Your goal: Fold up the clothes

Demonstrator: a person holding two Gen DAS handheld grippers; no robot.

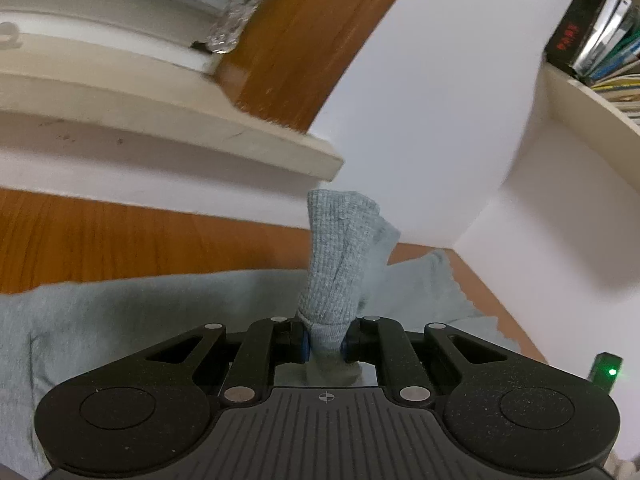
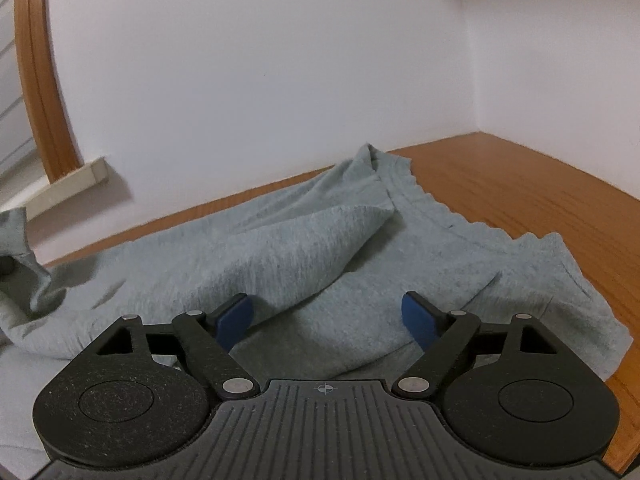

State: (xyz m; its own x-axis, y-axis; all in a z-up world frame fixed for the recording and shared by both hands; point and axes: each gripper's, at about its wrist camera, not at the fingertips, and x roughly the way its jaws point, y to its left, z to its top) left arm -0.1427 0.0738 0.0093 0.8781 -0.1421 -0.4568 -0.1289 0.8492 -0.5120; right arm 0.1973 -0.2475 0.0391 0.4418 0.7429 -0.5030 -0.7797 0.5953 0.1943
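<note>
The left gripper (image 1: 325,344) is clamped on a bunched fold of the grey-blue knitted cotton garment (image 2: 320,248), and the pinched cloth stands up between its blue pads as a narrow tuft. The right gripper (image 2: 328,316) holds nothing; its fingers are wide apart and it hangs just above the middle of the same garment. From the right gripper the cloth lies straight ahead and below, with a raised fold running from the lower left up toward the far right, where the ribbed neckline (image 2: 424,204) curves. The garment's long axis seems to run left to right across this view. I judge that the right gripper is the nearer one to the neckline side, so it could take that edge while the left one keeps its hold. The garment rests on a brown wooden surface (image 2: 520,184), which meets a white wall (image 2: 260,80) behind. In the left view, a shelf with books (image 1: 600,40) is seen far to the right.
</note>
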